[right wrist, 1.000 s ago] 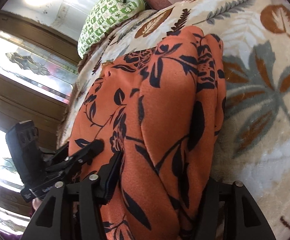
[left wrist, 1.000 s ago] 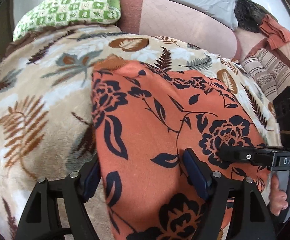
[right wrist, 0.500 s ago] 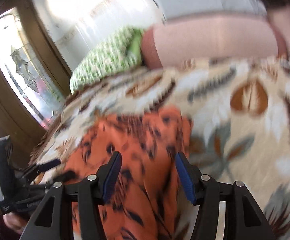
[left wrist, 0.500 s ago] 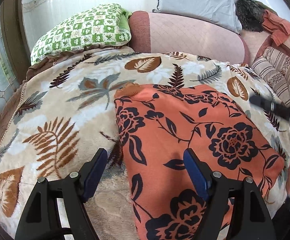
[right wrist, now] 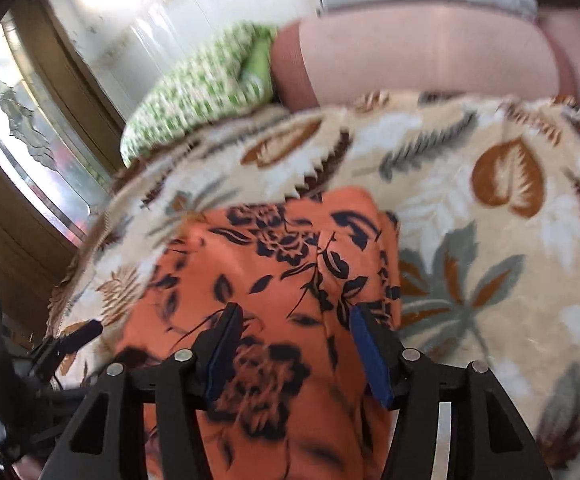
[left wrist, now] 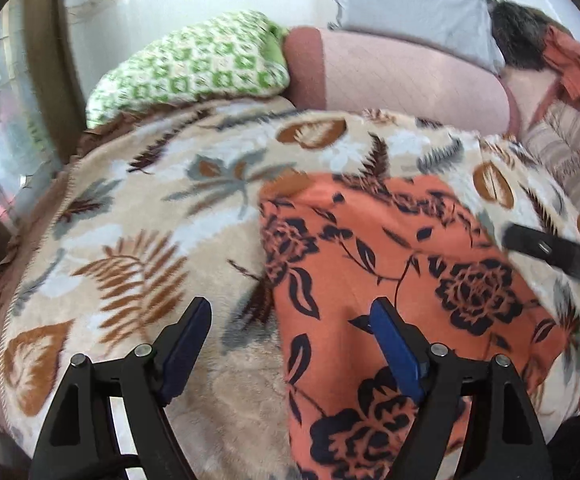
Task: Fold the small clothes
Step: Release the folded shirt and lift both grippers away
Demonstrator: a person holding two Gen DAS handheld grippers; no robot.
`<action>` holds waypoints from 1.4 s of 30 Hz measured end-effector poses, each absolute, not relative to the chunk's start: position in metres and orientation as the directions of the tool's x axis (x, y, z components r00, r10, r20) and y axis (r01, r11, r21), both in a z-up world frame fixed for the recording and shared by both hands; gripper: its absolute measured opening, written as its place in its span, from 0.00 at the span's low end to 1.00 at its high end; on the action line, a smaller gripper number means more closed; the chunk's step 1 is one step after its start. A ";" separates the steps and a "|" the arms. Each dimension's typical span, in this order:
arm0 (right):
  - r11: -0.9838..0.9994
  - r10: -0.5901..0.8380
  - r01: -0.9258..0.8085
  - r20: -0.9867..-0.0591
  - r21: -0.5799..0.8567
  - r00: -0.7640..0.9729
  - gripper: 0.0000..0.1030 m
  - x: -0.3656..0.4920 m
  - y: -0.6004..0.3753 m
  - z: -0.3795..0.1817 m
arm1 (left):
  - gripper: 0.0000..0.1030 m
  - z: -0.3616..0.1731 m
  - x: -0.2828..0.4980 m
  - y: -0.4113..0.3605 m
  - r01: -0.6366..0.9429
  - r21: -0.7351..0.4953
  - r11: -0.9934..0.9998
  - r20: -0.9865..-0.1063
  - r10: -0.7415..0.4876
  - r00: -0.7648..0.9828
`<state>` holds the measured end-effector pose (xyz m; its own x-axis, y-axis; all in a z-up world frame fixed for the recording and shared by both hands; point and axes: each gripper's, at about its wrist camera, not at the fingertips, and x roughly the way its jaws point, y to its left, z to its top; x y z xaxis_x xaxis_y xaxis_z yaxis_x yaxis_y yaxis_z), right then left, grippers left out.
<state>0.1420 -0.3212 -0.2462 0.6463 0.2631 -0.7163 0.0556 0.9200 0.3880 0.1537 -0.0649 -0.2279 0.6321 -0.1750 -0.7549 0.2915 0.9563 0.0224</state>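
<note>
The orange cloth (left wrist: 390,280) with its dark blue flowers lies flat on the leaf-patterned blanket (left wrist: 130,240) that covers the bed. From my left wrist it looks like a neat folded block, its far corner toward the head of the bed and its near end running out under the bottom of the picture, close to the blanket's near edge. From my right wrist the same cloth (right wrist: 274,280) shows a long crease down its middle, and its right edge has bare blanket (right wrist: 490,240) just beside it.

My left tongs (left wrist: 290,344) stand wide apart above the cloth's left edge. The left finger is over bare blanket, the right finger over the orange fabric, and nothing is pinched between them; the jaws have just been spreading a little further. My right tongs (right wrist: 294,344) are also apart, though less wide, and both blue pads (right wrist: 366,356) hang over the cloth near its right edge without gripping it. That view is blurred, so I cannot tell whether the tips brush the fabric.

Each pair of tongs shows up in the other's view: the right one as a dark bar at the right side, the left one low at the left.

Past the blanket's far edge sit a green checked pillow (left wrist: 194,68), a pink bolster (left wrist: 402,76) and a grey pillow (left wrist: 410,4).
</note>
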 end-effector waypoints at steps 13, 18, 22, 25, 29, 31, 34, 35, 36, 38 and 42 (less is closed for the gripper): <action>0.964 0.066 0.122 -0.653 0.238 0.754 0.76 0.017 -0.305 -0.164 | 0.94 -0.138 0.082 -0.053 0.217 0.132 0.967 -0.613 -0.092 0.785; 0.972 0.075 0.094 -0.666 0.214 0.742 0.76 0.011 -0.293 -0.159 | 0.94 -0.105 0.065 -0.052 0.228 0.128 0.965 -0.574 -0.116 0.811; 0.967 0.082 0.100 -0.660 0.233 0.747 0.76 0.005 -0.289 -0.149 | 0.94 -0.086 0.056 -0.049 0.219 0.116 0.969 -0.550 -0.121 0.826; 0.970 0.075 0.096 -0.652 0.222 0.754 0.77 0.001 -0.283 -0.139 | 0.94 -0.075 0.052 -0.047 0.212 0.104 0.972 -0.540 -0.124 0.833; 0.980 0.053 0.081 -0.629 0.182 0.776 0.81 -0.004 -0.273 -0.123 | 0.94 -0.066 0.047 -0.044 0.199 0.103 0.975 -0.527 -0.116 0.842; 0.981 0.044 0.081 -0.612 0.175 0.790 0.81 -0.008 -0.270 -0.114 | 0.94 -0.063 0.046 -0.042 0.193 0.100 0.976 -0.524 -0.113 0.844; 0.984 0.026 0.084 -0.586 0.160 0.810 0.81 -0.013 -0.267 -0.100 | 0.94 -0.059 0.044 -0.038 0.183 0.098 0.978 -0.520 -0.106 0.848; 0.984 0.022 0.084 -0.577 0.155 0.816 0.81 -0.014 -0.265 -0.096 | 0.94 -0.057 0.044 -0.036 0.180 0.097 0.979 -0.518 -0.105 0.849; 0.985 0.019 0.083 -0.568 0.154 0.823 0.81 -0.016 -0.265 -0.092 | 0.94 -0.056 0.043 -0.035 0.176 0.096 0.980 -0.515 -0.102 0.851; 0.983 0.015 0.089 -0.548 0.163 0.836 0.82 -0.018 -0.265 -0.085 | 0.94 -0.053 0.042 -0.031 0.171 0.094 0.981 -0.513 -0.100 0.853; 0.974 0.017 0.103 -0.521 0.200 0.853 0.83 -0.023 -0.267 -0.076 | 0.94 -0.051 0.039 -0.026 0.161 0.091 0.983 -0.507 -0.093 0.857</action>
